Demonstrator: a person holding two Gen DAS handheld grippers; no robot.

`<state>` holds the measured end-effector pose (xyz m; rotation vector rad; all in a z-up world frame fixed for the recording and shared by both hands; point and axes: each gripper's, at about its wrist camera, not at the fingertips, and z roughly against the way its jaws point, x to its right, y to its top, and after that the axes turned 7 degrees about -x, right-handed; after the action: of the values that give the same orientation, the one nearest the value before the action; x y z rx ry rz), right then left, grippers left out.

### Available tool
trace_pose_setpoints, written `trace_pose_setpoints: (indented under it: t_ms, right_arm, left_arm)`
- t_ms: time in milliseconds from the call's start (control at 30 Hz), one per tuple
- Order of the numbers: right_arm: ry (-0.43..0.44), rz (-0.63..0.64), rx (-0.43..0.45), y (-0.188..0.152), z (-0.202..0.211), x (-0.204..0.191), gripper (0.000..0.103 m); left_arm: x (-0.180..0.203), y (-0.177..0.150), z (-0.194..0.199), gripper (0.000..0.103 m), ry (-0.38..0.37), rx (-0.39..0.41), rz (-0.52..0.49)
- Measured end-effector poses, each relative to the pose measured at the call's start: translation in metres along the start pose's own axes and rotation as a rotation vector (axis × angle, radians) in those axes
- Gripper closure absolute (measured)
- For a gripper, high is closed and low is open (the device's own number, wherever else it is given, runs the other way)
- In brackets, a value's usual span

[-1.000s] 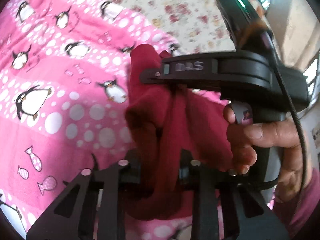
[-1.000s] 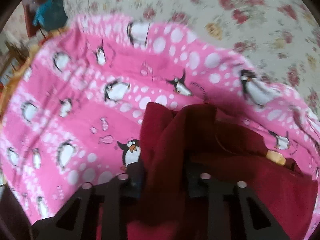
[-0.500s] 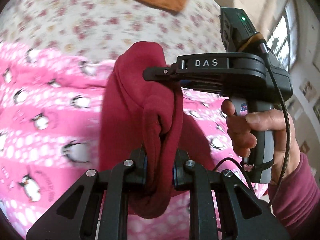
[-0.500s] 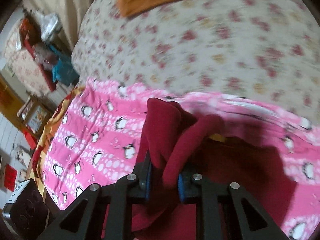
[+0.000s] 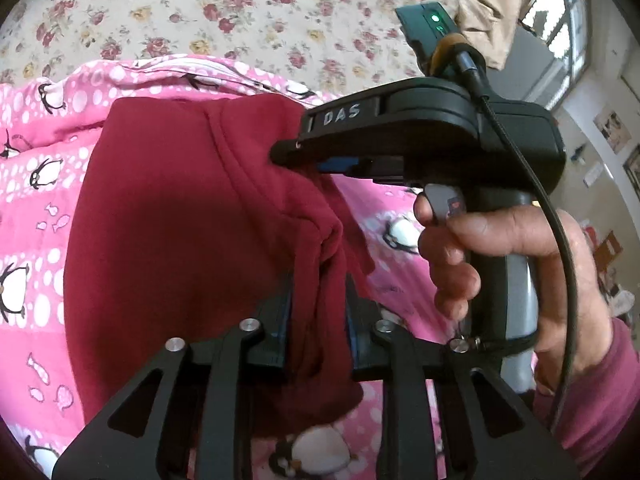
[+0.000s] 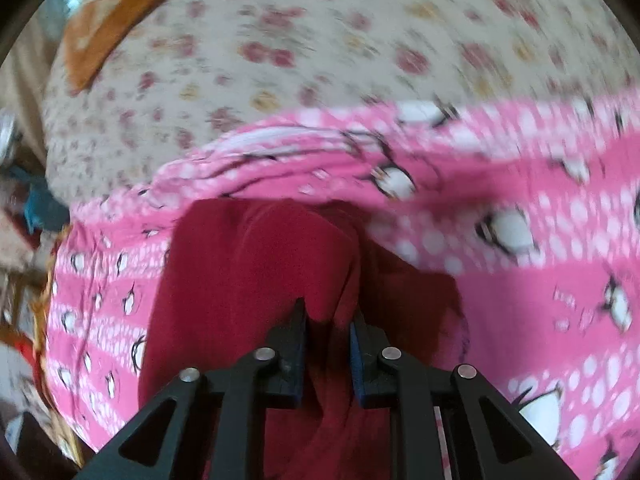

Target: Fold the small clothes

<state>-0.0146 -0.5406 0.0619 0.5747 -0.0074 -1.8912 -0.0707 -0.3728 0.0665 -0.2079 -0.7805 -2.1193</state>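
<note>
A dark red fleece garment point(image 5: 180, 220) lies bunched on a pink penguin blanket point(image 5: 40, 140), close to its far edge. My left gripper point(image 5: 319, 292) has a thick fold of the garment between its jaws. The jaws are opening, and the cloth still fills the gap and touches both pads. My right gripper point(image 5: 280, 152), held by a person's hand point(image 5: 480, 248), comes in from the right and pinches the garment's upper edge. In the right wrist view, the right gripper point(image 6: 328, 316) is shut on a ridge of the garment point(image 6: 240, 272), with the blanket point(image 6: 520, 300) beyond.
A cream floral bedsheet point(image 5: 240, 8) spreads beyond the blanket's far edge. An orange-bordered cloth point(image 6: 104, 20) lies at the sheet's far left corner and a beige cloth point(image 5: 480, 0) at the far right. Room clutter point(image 6: 36, 208) shows past the bed's left side.
Both grippers have carried the garment across the blanket toward its far edge, so the floral sheet now sits close. The left jaws stand wider apart around the cloth than before.
</note>
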Motion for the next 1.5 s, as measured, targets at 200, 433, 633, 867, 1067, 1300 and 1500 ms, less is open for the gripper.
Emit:
trace_pose_setpoints:
  t_ms: [200,433,633,867,1067,1300,1500]
  right_arm:
    - [0.052,0.021,0.071,-0.030,0.043,-0.009,0.050]
    - [0.071,0.094,-0.020,-0.077,0.024,-0.039,0.055]
    - [-0.071,0.201,0.041,-0.098,0.041,-0.037,0.086]
    - [-0.026,0.147,0.045,-0.105,0.050,-0.016,0.085]
    - [-0.048,0.093,0.127,-0.073,0.058,-0.024,0.045]
    - [-0.394,0.188,0.153,-0.047,0.017,-0.032,0.092]
    - [-0.340,0.121,0.089,-0.046,0.011,-0.006,0.092]
  left_arm:
    - [-0.016,-0.012,0.056,0.049,-0.008,0.062,-0.049]
    - [-0.061,-0.019,0.071,0.049,0.156,0.075,0.082]
    - [-0.056,-0.056,0.076,0.049,0.212,0.076,0.073]
    - [-0.066,-0.052,0.042,0.049,0.228,0.030,0.126]
    - [-0.068,-0.051,0.034,0.049,0.230,0.030,0.137]
    - [-0.064,-0.049,0.032,0.048,0.252,0.032,0.114]
    - [-0.063,-0.048,0.029,0.047,0.263,0.031,0.115]
